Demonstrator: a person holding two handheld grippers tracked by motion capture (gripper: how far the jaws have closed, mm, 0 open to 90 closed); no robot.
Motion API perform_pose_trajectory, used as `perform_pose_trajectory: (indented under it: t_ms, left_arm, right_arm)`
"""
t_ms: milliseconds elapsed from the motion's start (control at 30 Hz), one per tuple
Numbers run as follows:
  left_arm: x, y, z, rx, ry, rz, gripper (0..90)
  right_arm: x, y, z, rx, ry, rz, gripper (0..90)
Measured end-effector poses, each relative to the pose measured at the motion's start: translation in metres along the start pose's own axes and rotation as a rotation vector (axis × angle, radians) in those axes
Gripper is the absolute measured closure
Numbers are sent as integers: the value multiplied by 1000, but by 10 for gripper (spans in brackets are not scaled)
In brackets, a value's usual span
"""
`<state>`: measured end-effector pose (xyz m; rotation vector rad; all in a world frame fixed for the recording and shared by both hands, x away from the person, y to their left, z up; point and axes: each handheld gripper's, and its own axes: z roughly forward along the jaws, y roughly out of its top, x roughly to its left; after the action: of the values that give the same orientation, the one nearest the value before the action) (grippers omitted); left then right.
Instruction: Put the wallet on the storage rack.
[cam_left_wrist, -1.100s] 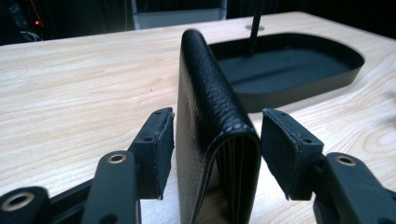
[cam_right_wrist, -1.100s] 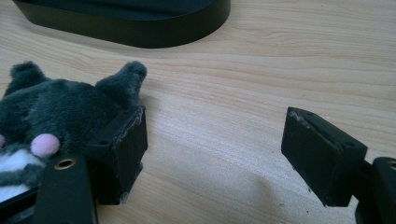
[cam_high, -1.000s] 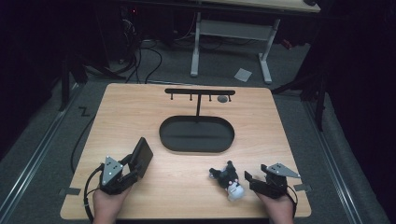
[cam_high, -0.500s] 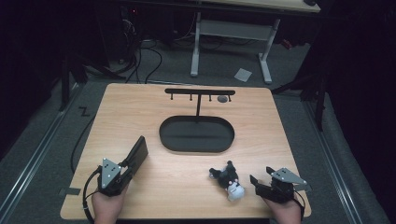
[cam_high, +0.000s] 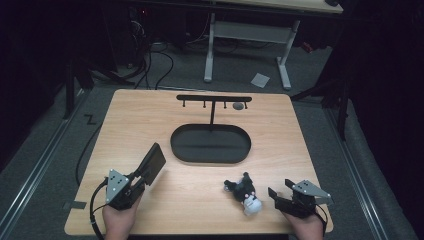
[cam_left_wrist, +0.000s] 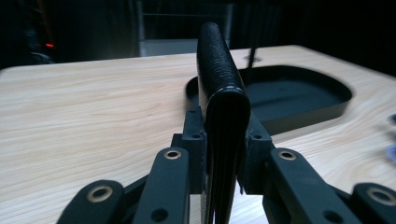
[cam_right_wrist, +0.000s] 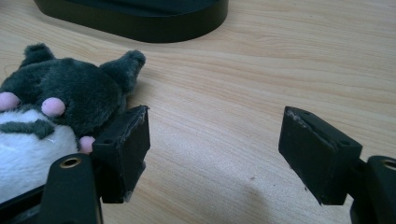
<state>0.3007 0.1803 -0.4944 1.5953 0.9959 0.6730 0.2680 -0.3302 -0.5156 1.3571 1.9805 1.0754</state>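
— Claws first: what were they doing?

— Left claw was clamped on a black wallet, held edge-up near the front left of the table. In the left gripper view the jaws pinched the wallet at its lower end, with the folded spine facing the camera. Right claw stood spread wide and held nothing, beside the plush at the front right.

— How would the wallet handle?

— Light and fairly stiff, I judged. Its skin was pebbled, leather-like, so the pads should not slip. The layered leaves at the open edge could splay, so a grip across both faces near the fold looked safest.

— And the plush?

— Soft and light; dark grey fur, white belly, pink paw spots. It lay just left of the near pad, touching or almost so. It would squash under the jaws, so its body was the place to pinch.

— Anything else?

— A black oval tray sat mid-table, smooth, low-walled, with a thin T-shaped rack rising behind it.
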Motion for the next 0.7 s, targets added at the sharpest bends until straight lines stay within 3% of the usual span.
perform_pose_trajectory:
  t_ms: [200,700]
  left_arm:
    - [-7,10,8,17,-7,19,761]
    - [-21,33,47,9,-18,14,762]
  right_arm:
    - [-1,2,-1,-19,8,11,251]
    - [-2,0,-4,-24,-6,14,250]
